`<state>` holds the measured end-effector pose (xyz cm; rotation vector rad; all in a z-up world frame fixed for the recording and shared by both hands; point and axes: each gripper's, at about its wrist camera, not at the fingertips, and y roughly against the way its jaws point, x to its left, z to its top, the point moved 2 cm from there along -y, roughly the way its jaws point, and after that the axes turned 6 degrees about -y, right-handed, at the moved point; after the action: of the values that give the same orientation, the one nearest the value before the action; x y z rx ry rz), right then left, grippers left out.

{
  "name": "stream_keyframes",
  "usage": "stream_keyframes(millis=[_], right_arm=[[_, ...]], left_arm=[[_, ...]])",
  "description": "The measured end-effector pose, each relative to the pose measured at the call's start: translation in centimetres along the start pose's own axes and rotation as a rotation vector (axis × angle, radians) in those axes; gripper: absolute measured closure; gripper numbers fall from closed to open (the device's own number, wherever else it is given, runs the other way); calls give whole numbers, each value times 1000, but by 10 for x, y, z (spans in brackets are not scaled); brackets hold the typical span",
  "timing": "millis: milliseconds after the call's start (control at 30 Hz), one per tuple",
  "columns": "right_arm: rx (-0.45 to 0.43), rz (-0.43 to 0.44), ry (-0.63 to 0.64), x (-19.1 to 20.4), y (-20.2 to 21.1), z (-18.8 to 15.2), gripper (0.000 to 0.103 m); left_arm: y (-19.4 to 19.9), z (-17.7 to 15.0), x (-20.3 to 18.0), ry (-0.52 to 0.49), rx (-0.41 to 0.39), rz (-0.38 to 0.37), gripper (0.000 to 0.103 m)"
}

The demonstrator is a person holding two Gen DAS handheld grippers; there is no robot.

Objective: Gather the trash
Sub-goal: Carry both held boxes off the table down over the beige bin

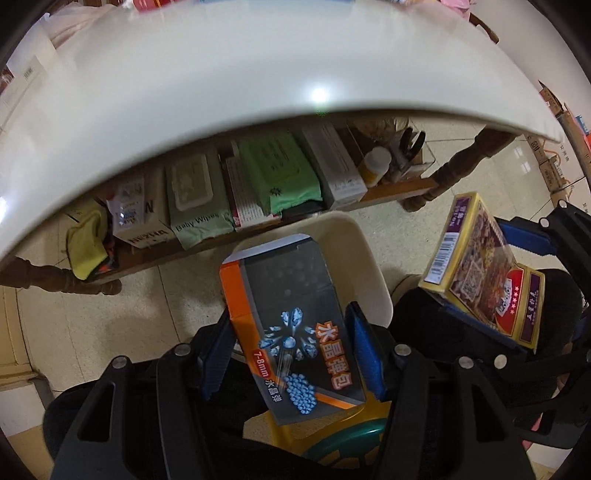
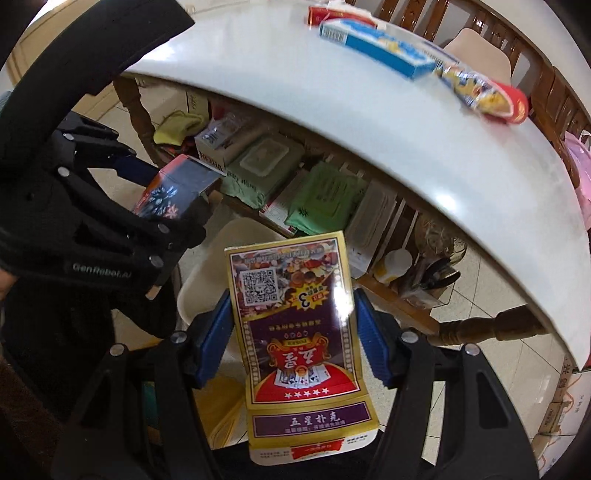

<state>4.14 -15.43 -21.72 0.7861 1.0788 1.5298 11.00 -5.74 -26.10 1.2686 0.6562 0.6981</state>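
My left gripper (image 1: 291, 350) is shut on an orange and grey box (image 1: 288, 314) printed with blue crystal beads, its blue pads pressing both long sides. In the right wrist view, that gripper (image 2: 177, 201) and the orange and grey box (image 2: 173, 184) are at the left. My right gripper (image 2: 293, 339) is shut on a yellow and purple playing-card box (image 2: 291, 314), which stands upright between its pads. From the left wrist view, the right gripper (image 1: 487, 284) and the card box (image 1: 476, 240) hang at the right. Both point steeply down beside the white table (image 1: 258, 74).
A white chair seat (image 1: 354, 251) and a yellow and green object (image 1: 332, 435) lie below the grippers. The shelf under the table holds wipes packs (image 1: 195, 199) and boxes. On the tabletop are a blue box (image 2: 376, 44), a snack wrapper (image 2: 484, 92) and a red pack (image 2: 319, 14).
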Motion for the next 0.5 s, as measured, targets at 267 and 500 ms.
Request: stream_keyframes(millis=[267,500], right_arm=[[54,38,-25,5,-55,-17,41],[96,49,-50,4,-94,-27,40]], left_arm=[[-55,-12,-4,4,60,-45,46],[-102,-17,6,30,130,-42,45]])
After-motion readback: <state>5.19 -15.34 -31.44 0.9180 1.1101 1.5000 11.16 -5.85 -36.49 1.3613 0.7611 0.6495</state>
